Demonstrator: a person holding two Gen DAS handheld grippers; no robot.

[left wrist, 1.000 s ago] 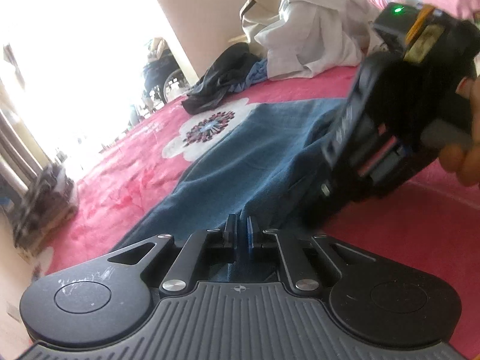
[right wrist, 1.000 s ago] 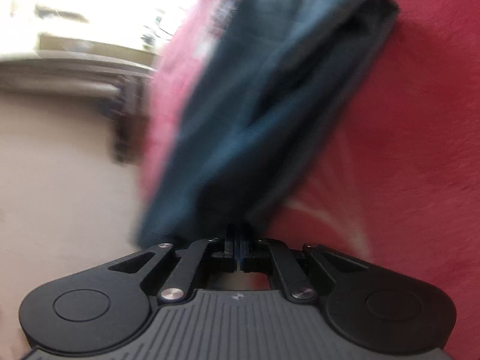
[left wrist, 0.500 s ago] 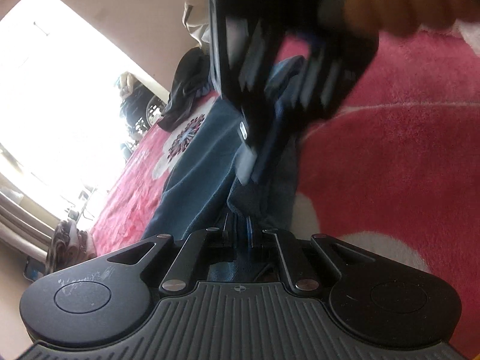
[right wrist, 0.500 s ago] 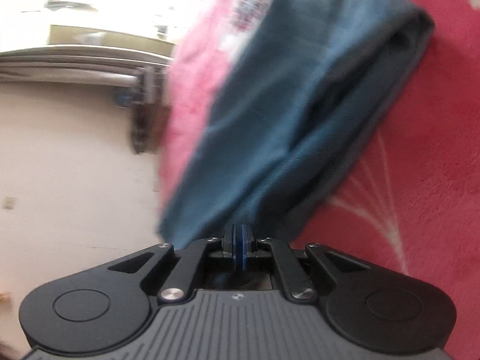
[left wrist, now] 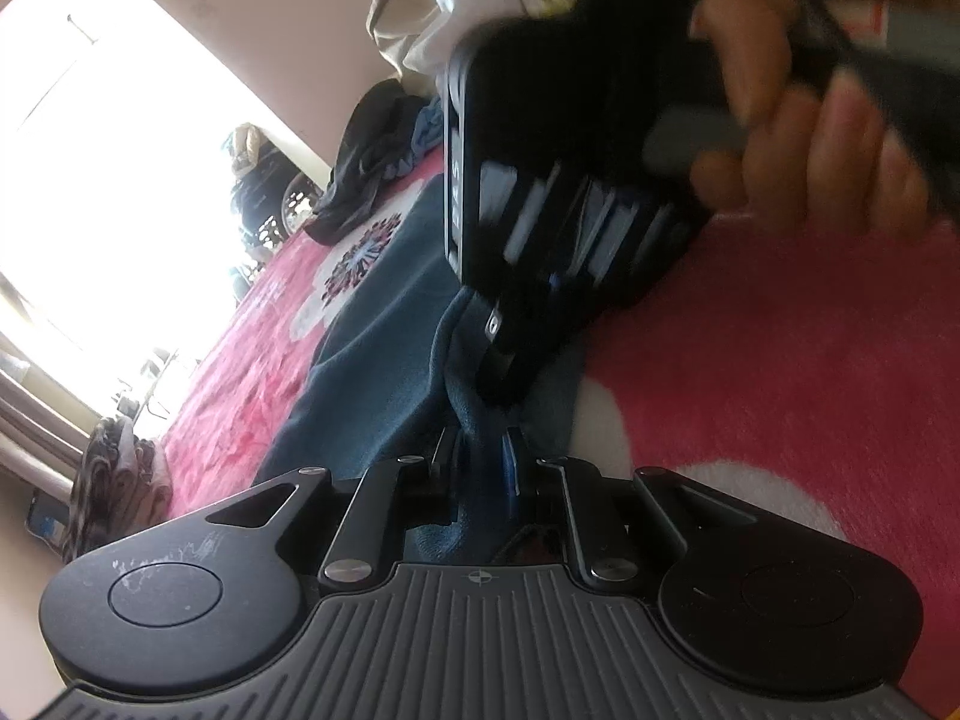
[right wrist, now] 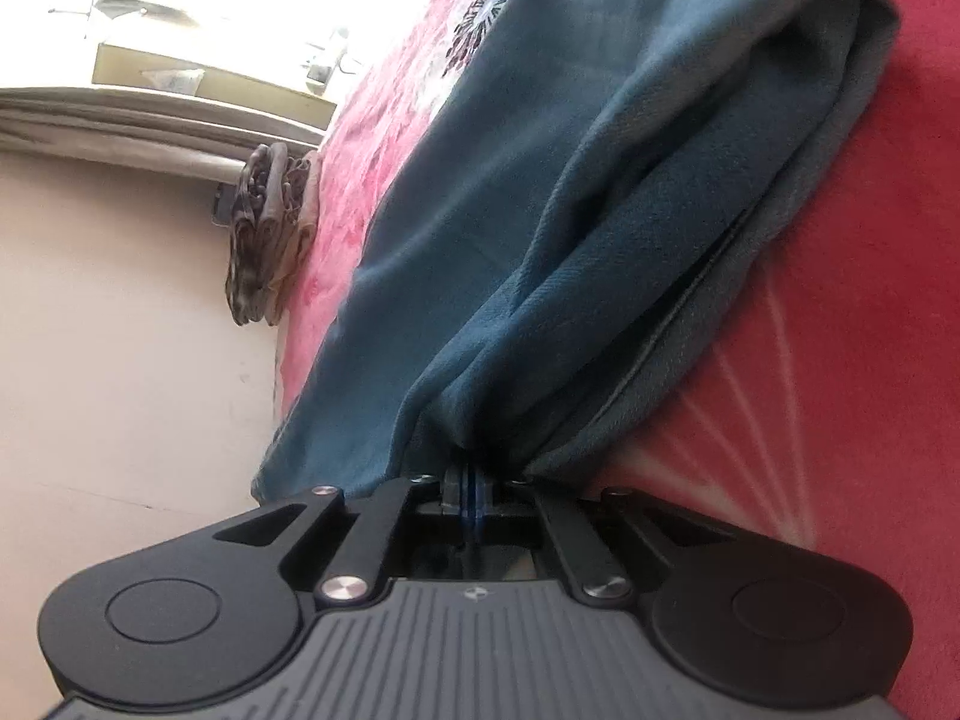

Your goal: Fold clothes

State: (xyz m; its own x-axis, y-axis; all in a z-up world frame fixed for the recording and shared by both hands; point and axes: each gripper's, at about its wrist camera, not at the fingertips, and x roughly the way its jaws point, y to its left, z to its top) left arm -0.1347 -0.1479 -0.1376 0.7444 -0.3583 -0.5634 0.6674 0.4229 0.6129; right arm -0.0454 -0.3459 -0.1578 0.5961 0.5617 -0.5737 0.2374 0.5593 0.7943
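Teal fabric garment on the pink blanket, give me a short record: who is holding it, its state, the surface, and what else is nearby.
garment: teal fabric garment, partly doubled over
left gripper: shut on the garment's bunched edge
right gripper: shut on the garment
surface: pink floral blanket
nearby: dark clothes pile; pale cloth heap; patterned folded cloth at the blanket's edge
person: hand holding the right gripper

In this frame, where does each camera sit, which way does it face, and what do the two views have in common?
Left wrist: sits on the left tool, looking forward along the teal-blue fabric garment pinched in it; the right tool and the person's hand show above.
Right wrist: sits on the right tool, facing along the same garment it clamps; only its own fingers show.
Shared: the garment, the pink flower-patterned blanket, and the brown patterned cloth bundle.
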